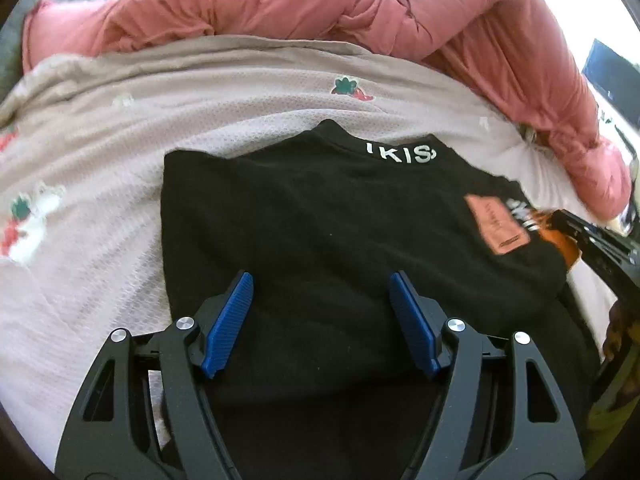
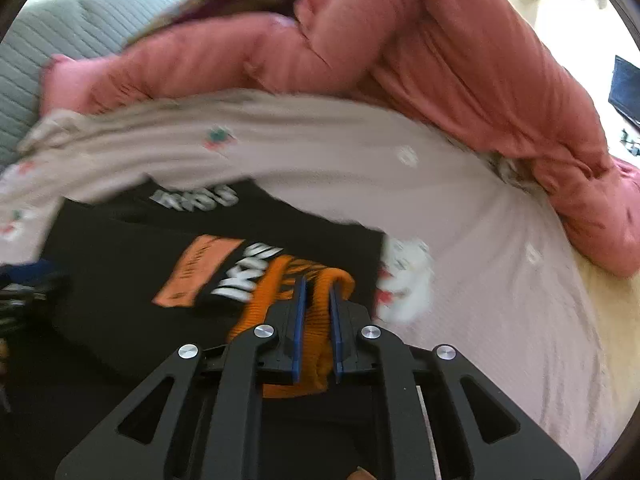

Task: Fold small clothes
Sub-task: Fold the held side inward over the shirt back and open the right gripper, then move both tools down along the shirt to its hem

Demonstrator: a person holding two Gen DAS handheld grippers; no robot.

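A small black sweater (image 1: 320, 208) lies partly folded on the bed, with white lettering at its collar and an orange patch (image 1: 496, 224) on its chest. My left gripper (image 1: 321, 280) hangs just above the sweater's near part, jaws open and nothing pinched between the blue pads. My right gripper (image 2: 318, 286) is shut on the sweater's orange ribbed cuff (image 2: 276, 292), which bunches up between the pads over the black body (image 2: 132, 264). From the left wrist view, that gripper (image 1: 592, 236) and the cuff (image 1: 558, 236) show at the sweater's right edge.
The sweater rests on a beige sheet (image 1: 100, 160) printed with strawberries. A bulky pink quilted duvet (image 1: 280, 4) is heaped behind it and along the right side (image 2: 440, 40). Grey quilted fabric (image 2: 60, 40) shows at the far left. A hand (image 1: 616, 332) sits at the right edge.
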